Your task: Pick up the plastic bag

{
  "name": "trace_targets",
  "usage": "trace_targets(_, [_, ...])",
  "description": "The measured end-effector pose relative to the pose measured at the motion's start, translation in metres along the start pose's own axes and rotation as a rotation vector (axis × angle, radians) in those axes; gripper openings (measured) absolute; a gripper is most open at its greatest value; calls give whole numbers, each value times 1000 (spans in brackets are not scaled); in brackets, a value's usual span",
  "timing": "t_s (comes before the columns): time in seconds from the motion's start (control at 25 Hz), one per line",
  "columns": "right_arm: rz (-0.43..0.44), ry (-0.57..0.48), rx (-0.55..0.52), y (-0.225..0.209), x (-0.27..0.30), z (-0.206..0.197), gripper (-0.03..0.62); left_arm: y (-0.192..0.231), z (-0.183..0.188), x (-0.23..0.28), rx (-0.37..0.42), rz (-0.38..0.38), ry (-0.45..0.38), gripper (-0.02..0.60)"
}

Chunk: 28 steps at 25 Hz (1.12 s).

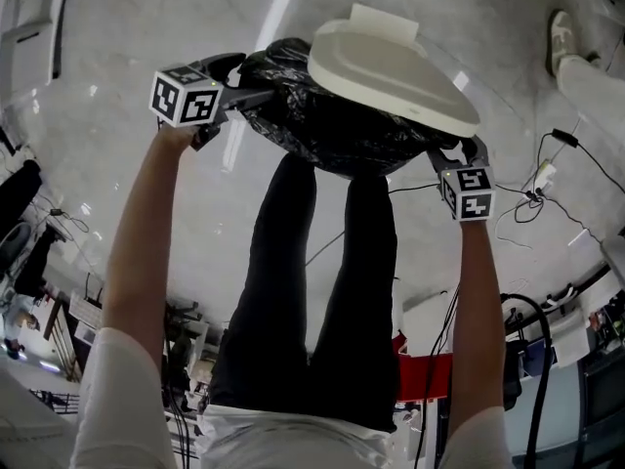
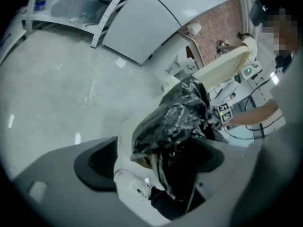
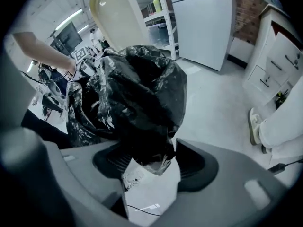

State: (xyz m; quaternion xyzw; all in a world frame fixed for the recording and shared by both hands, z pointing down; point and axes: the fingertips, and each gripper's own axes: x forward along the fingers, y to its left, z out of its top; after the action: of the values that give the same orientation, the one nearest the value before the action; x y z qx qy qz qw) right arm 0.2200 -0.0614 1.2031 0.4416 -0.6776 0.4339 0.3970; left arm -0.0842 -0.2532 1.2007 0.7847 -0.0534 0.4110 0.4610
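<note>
A crumpled black plastic bag (image 1: 322,125) spreads between my two grippers, just in front of a cream bin lid (image 1: 391,66) that stands raised behind it. My left gripper (image 1: 239,81) is at the bag's left edge and my right gripper (image 1: 449,154) at its right edge. In the left gripper view a fold of the bag (image 2: 175,117) lies between the widely spread jaws of that gripper (image 2: 156,160), and the pads do not press on it. In the right gripper view the bag (image 3: 137,93) hangs into the gap of the open gripper (image 3: 149,162), with floor showing beside it.
The person's legs in black trousers (image 1: 312,291) stand right under the bag, with a white shoe (image 2: 135,188) below the left jaws. Another person's white shoe (image 1: 564,29) is at the far right. Cables (image 1: 527,203) trail over the pale floor to the right.
</note>
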Motion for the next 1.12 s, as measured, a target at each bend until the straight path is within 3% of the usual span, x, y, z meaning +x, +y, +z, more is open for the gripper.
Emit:
trace_targets(0.08, [-13,-24,21,-5,4,6,184,0,2,9,-3,-26,20,431])
trace_targets(0.12, [-19,-37,31,-7,4,9,113,2,3,12,2,-14,17,347])
trace_targets(0.16, [-24,-51,46,-10,4,12,39,5,6,13,7,14,2,221])
trace_targets(0.24, [-27,-80,95,-13,1,16,6,8,11,9,-2,75,-52,42])
trace_targets(0.28, [-25,-93,125,-12,-1,18,5,7,12,7,-13,97,-75,9])
trace_targets(0.48, [6,-120,226,0,-26,19,4,-15,-9,-12,-50,180,-69,7])
trace_targets(0.68, [84,-124,245,22,-60,31,3,-40,-8,-49,-103,296,-106,8])
trace_targets(0.84, [147,-102,265,40,-94,43,3,-70,1,-79,-160,323,-153,8])
trace_targets(1.12, [313,-78,472,68,-164,70,3,-130,20,-121,-149,376,-148,8])
